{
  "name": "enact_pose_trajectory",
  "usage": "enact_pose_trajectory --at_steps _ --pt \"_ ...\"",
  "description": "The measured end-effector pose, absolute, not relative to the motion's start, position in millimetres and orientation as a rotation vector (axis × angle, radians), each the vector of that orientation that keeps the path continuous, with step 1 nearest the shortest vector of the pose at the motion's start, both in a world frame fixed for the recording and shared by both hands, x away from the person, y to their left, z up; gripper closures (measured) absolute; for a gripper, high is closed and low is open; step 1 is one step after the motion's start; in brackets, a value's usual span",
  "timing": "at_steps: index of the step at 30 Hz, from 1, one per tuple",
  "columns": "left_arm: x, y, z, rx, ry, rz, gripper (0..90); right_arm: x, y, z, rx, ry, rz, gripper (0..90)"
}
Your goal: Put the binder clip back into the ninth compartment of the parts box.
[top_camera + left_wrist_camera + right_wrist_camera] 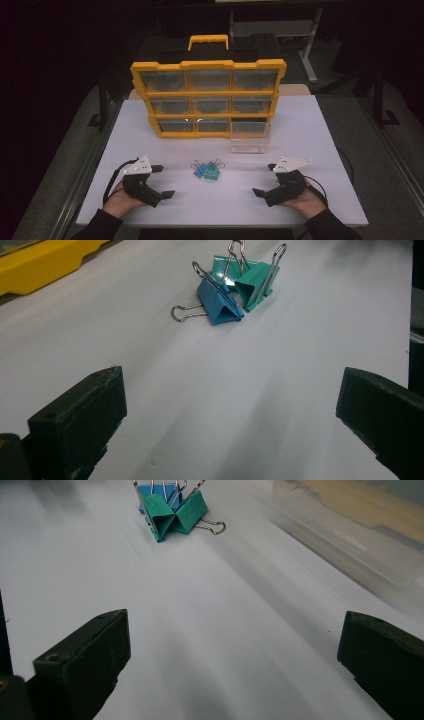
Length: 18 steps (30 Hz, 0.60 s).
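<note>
Black jaws of the left gripper (160, 181) and right gripper (263, 180) are held wide and empty, low over the white table (310, 150). Between them, well apart from both, the binder clips (206, 171) are clustered touching. One clip could be dragged along by interlocked wire handles, seen close in the left gripper view. An open clear drawer (350, 535) is revealed beside them by the right gripper view.
</note>
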<state>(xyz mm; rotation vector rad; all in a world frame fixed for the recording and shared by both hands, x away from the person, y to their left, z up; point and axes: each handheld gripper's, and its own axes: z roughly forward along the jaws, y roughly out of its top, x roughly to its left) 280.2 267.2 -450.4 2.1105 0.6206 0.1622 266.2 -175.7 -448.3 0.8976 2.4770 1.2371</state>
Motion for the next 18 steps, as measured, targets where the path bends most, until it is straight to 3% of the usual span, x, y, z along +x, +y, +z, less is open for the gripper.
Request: enact_pose_trajectory --at_steps 18 --pt "282.5 265.5 -451.3 2.102 0.610 0.140 0.0 271.1 -169.8 -440.5 0.898 2.465 1.310 0.0"
